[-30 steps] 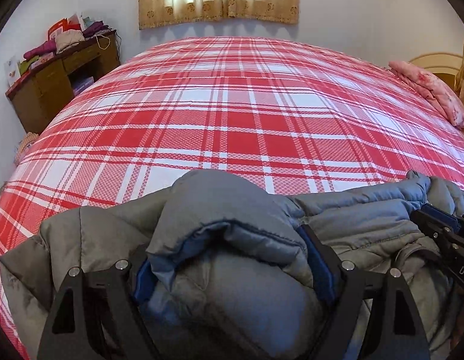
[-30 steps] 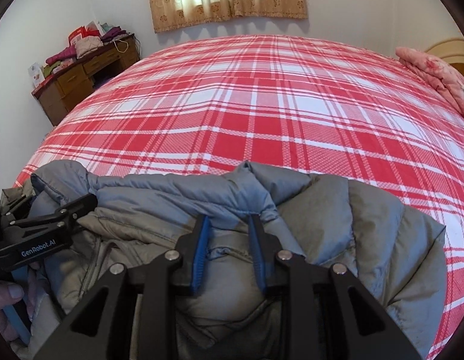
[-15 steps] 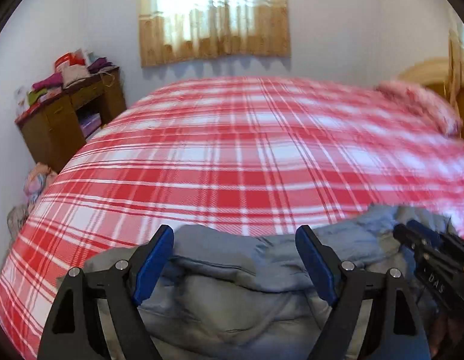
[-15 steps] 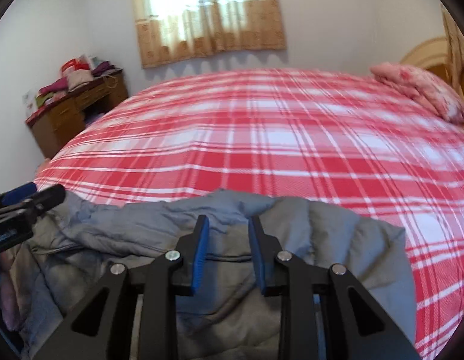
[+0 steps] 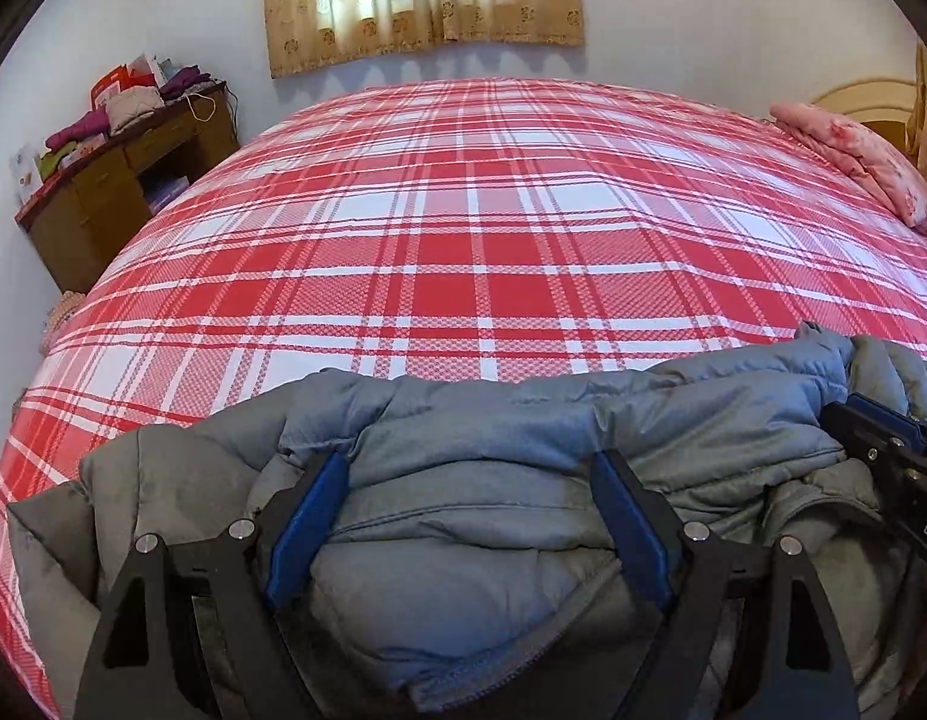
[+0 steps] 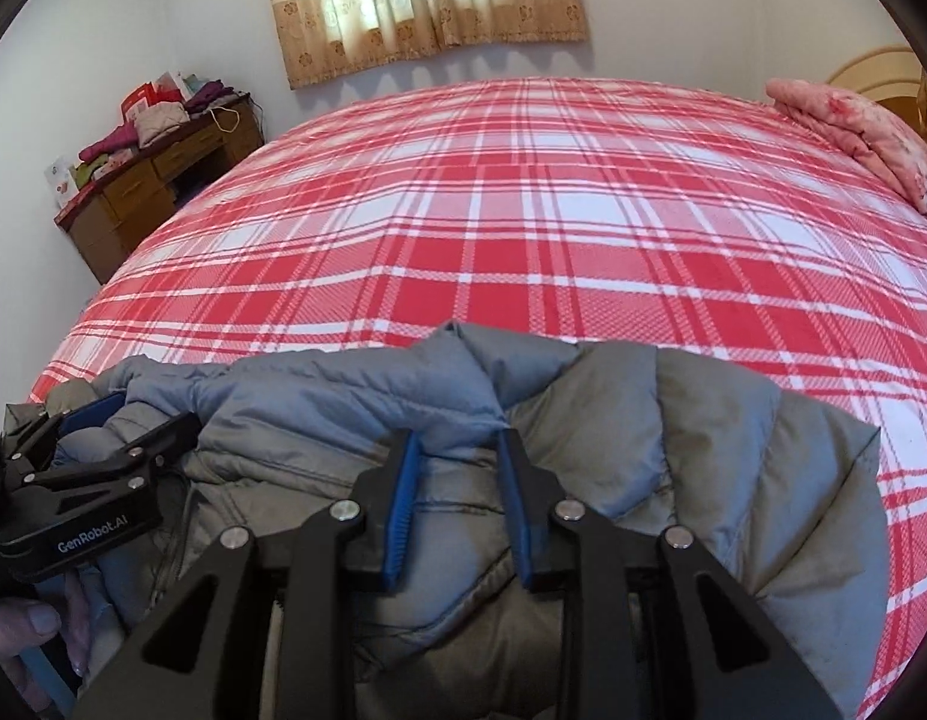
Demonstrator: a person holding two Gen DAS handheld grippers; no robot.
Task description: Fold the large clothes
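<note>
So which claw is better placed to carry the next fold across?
Probably the right claw: its blue pads are close together, pinching a ridge of the jacket. The left claw stands wide open around a loose bulge.

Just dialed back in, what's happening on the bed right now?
A person with a handheld gripper in each hand is folding a grey puffer jacket at the near edge of the red plaid bed. The left gripper has its fingers spread wide around a thick bunch of the jacket. The right gripper has its fingers narrower, straddling a fold near the collar. Whether either is actually pinching fabric isn't clear.
</note>
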